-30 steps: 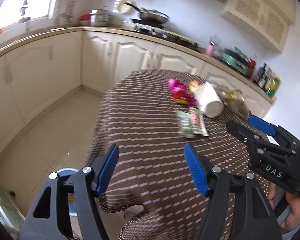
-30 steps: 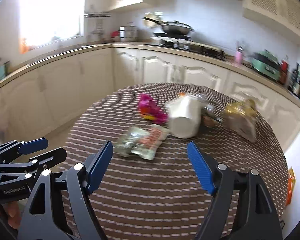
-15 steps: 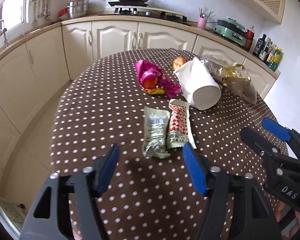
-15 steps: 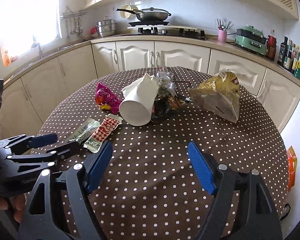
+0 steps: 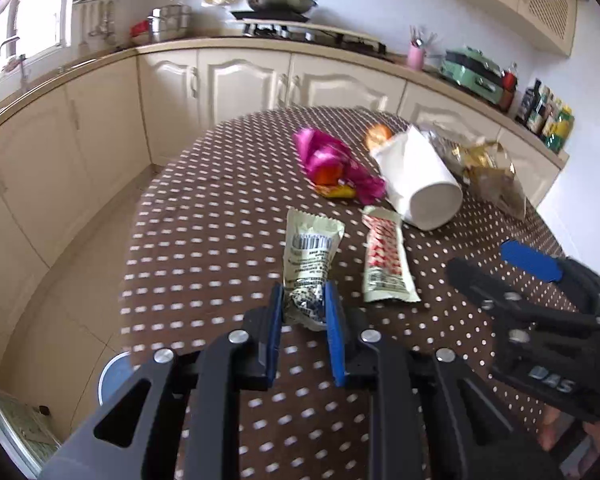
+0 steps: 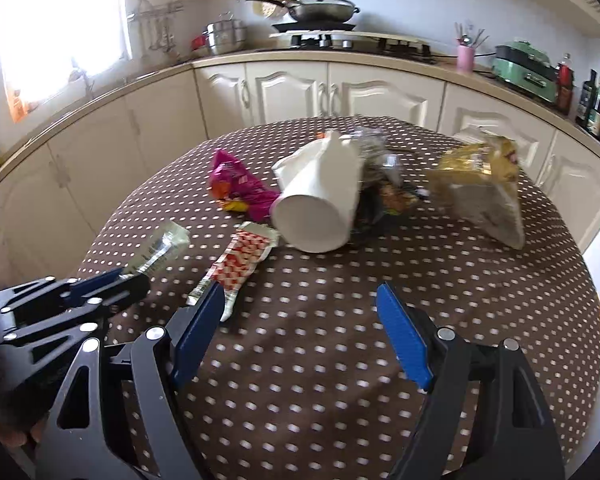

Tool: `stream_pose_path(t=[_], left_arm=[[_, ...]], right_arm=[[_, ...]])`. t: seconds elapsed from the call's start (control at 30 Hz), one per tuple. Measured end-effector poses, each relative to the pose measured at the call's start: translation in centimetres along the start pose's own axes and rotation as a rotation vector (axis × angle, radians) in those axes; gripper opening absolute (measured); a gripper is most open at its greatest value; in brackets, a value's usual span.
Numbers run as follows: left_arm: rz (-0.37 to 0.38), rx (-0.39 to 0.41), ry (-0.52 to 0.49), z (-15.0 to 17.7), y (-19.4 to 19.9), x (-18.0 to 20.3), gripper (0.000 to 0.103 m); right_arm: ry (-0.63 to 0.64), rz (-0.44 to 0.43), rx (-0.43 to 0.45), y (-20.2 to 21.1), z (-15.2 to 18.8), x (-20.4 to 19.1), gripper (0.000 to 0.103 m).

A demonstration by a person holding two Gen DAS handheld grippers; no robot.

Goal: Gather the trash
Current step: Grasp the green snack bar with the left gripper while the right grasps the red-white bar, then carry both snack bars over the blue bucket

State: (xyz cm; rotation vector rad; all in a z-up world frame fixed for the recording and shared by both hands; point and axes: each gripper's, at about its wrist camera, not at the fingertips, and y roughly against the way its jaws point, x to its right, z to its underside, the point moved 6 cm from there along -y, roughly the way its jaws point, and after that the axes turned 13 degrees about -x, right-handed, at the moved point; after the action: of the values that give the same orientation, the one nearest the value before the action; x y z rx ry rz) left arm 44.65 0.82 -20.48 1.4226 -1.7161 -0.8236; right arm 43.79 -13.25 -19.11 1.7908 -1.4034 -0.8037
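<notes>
Left wrist view: the left tongs (image 5: 305, 312) are closing on the near end of a pale green wrapper (image 5: 310, 254), and the crumpled end sits squeezed between the two blue pads (image 5: 275, 320). The rest of the wrapper lies flat on the round surface (image 5: 204, 240), which is covered by a brown cloth with white dots. Just beside it, to the right, lies a red-and-white wrapper (image 5: 384, 258), apart from the tongs. Farther back are a crumpled pink wrapper (image 5: 332, 162) and a white paper cup (image 5: 420, 184) on its side, its mouth toward the camera; the two appear to touch. A gold-coloured bag (image 5: 492, 176) lies behind the cup, toward the right edge. The right tongs (image 5: 532, 276) enter at the right, held by a hand partly seen below.

Right wrist view: the right tongs (image 6: 300, 320) are spread wide and hold nothing; between the blue pads only the dotted cloth shows. The left pad overlaps the near end of the red-and-white wrapper (image 6: 240, 264) in the picture; contact cannot be determined. The left tongs (image 6: 120, 280) at the left edge pinch the pale green wrapper (image 6: 160, 248), whose far end tilts up off the surface (image 6: 420, 280). The cup (image 6: 320, 204), pink wrapper (image 6: 240, 188) and gold-coloured bag (image 6: 484, 184) lie beyond. Dark crumpled packaging (image 6: 384, 196) sits between cup and bag.
</notes>
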Motion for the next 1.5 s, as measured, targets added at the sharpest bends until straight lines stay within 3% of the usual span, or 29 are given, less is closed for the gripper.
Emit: stream_pose_path(t=[0.33,0.4,0.43,0.5,0.6,0.93,1.27,1.5], left_arm=[[-0.027,0.052,0.096,0.6,2.6,-4.8,0.020],[-0.023,0.053,0.103,0.8,2.8,-5.2,0.020],[-0.022,0.053,0.105,1.0,2.9,-5.5,0.020],[-0.016,0.055,0.110,1.2,3.2,-5.8,0.020],[-0.001,0.058,0.121,1.7,3.6,-6.4,0.020],[0.030,0.083,0.174,4.5,5.8,-9.4,0.020],[-0.008,0.086,0.315,8.9,7.3,-16.8,0.020],[-0.053,0.060,0.416,12.7,7.4,-22.5,0.020]], right_arm=[[0.034,-0.008,-0.111,-4.0,-2.2,-3.5,0.072],[0.030,-0.003,-0.146,-4.9,-2.2,-3.6,0.058],[0.022,0.004,-0.140,-4.8,-2.4,-3.4,0.044],[0.022,0.011,-0.135,-4.8,-2.5,-3.2,0.027],[0.017,0.002,-0.119,-4.3,-2.3,-3.0,0.022],[0.094,-0.058,-0.051,-1.3,-0.6,-7.1,0.020],[0.284,-0.219,-0.037,-0.1,1.3,-19.2,0.020],[0.421,-0.309,-0.104,-2.7,3.9,-27.9,0.020]])
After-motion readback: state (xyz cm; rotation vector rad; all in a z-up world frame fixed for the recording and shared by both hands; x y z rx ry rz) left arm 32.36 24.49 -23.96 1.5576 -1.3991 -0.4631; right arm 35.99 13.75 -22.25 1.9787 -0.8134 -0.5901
